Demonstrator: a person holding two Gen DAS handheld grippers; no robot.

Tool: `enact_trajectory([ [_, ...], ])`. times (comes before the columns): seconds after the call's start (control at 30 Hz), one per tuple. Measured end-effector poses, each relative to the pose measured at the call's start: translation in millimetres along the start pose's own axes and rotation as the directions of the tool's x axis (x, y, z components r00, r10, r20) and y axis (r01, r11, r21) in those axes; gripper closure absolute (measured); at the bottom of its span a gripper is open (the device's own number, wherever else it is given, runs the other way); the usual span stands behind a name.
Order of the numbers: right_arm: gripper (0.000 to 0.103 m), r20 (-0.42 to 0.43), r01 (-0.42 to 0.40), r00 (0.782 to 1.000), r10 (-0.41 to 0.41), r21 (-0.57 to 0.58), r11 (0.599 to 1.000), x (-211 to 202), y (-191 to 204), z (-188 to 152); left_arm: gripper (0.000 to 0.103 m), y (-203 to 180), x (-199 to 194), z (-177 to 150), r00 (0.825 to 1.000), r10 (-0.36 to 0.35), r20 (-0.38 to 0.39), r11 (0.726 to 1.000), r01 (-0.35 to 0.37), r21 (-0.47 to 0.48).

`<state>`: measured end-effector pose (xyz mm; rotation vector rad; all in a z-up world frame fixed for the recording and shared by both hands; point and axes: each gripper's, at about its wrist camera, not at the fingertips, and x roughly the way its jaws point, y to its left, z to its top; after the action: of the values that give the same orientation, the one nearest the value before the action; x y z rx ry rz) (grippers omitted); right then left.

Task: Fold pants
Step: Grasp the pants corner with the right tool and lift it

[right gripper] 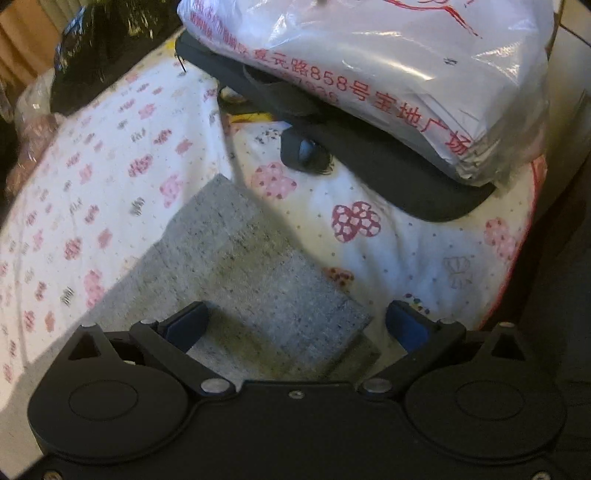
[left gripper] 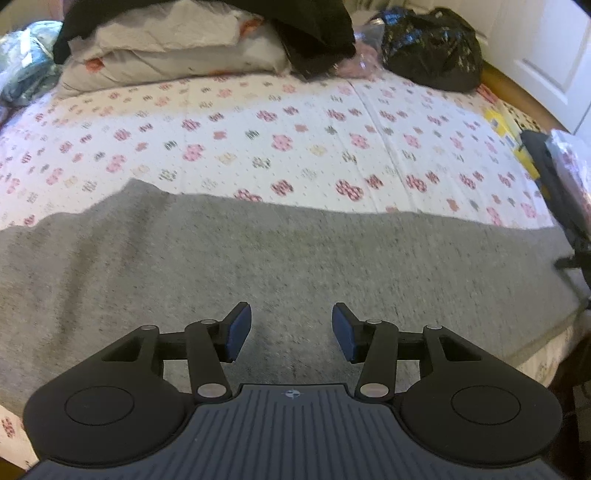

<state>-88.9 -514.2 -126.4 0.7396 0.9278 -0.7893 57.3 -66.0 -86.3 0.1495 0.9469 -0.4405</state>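
The grey pants (left gripper: 258,251) lie flat across the near part of the flowered bed sheet (left gripper: 258,122), stretching from left to right. My left gripper (left gripper: 291,330) is open and empty, hovering just above the grey cloth near its front edge. In the right wrist view one end of the pants (right gripper: 251,266) lies on the sheet, its corner near the bed edge. My right gripper (right gripper: 295,325) is wide open and empty, with its blue-padded fingers (right gripper: 410,325) on either side of that end.
Pillows (left gripper: 166,48) with dark clothes (left gripper: 314,33) on top and a black plastic bag (left gripper: 432,48) sit at the far side of the bed. A dark bag (right gripper: 388,166) under a white printed plastic bag (right gripper: 388,66) lies near the pants' end.
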Motion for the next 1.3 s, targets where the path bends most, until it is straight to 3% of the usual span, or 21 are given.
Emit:
enact_trajectory([
  [0.03, 0.002, 0.008, -0.010, 1.000, 0.010, 0.005, 1.000, -1, -1, 0, 0.056, -2, 2, 0, 1.000, -0.010, -0.010, 1.000, 0.010, 0.000],
  [0.07, 0.014, 0.003, -0.033, 0.999, 0.033, 0.010, 0.999, -3, -1, 1, 0.056, -4, 4, 1, 1.000, -0.019, -0.020, 1.000, 0.019, 0.001],
  [0.1, 0.034, 0.005, -0.037, 0.999, 0.037, 0.005, 0.999, -6, 1, 1, 0.056, -7, 6, 1, 0.999, -0.024, -0.027, 1.000, 0.024, 0.004],
  [0.13, 0.046, 0.018, -0.029, 0.999, 0.029, -0.006, 1.000, -9, 3, 2, 0.056, -12, 8, 2, 0.999, -0.028, -0.031, 1.000, 0.028, 0.013],
  [0.17, 0.071, 0.022, -0.044, 0.999, 0.044, -0.008, 0.999, -13, 4, 2, 0.056, -18, 9, 3, 0.999, -0.031, -0.033, 0.999, 0.032, 0.027],
  [0.2, 0.084, 0.020, -0.063, 0.998, 0.063, 0.004, 0.998, -16, 5, 3, 0.056, -25, 11, 5, 0.999, -0.034, -0.034, 0.998, 0.035, 0.044],
  [0.53, 0.086, 0.125, -0.126, 0.983, 0.135, -0.076, 0.989, -55, 24, 10, 0.056, -114, 45, 12, 0.994, -0.074, -0.084, 0.974, 0.090, 0.210],
  [0.67, 0.086, 0.139, -0.138, 0.978, 0.155, -0.124, 0.983, -61, 34, 9, 0.054, -139, 65, -1, 0.993, -0.035, -0.112, 0.961, 0.064, 0.269],
  [0.77, 0.086, 0.144, -0.166, 0.972, 0.185, -0.132, 0.977, -65, 38, 8, 0.047, -148, 68, -10, 0.998, -0.004, -0.062, 0.950, 0.023, 0.311],
  [0.83, 0.086, 0.149, -0.173, 0.969, 0.197, -0.161, 0.972, -69, 44, 7, 0.047, -149, 69, -7, 0.998, -0.007, -0.068, 0.953, 0.027, 0.301],
  [0.93, 0.086, 0.158, -0.186, 0.963, 0.219, -0.197, 0.963, -77, 55, 2, 0.047, -138, 63, -1, 0.995, -0.035, -0.089, 0.958, 0.059, 0.280],
  [1.07, 0.086, 0.180, -0.217, 0.945, 0.275, -0.287, 0.933, -102, 83, -9, 0.047, -99, 42, 7, 0.999, -0.027, -0.046, 0.981, 0.035, 0.190],
  [1.3, 0.086, 0.140, -0.350, 0.877, 0.460, -0.471, 0.810, -151, 164, -56, 0.047, -8, 0, 10, 0.996, 0.074, 0.041, 0.996, -0.076, 0.054],
])
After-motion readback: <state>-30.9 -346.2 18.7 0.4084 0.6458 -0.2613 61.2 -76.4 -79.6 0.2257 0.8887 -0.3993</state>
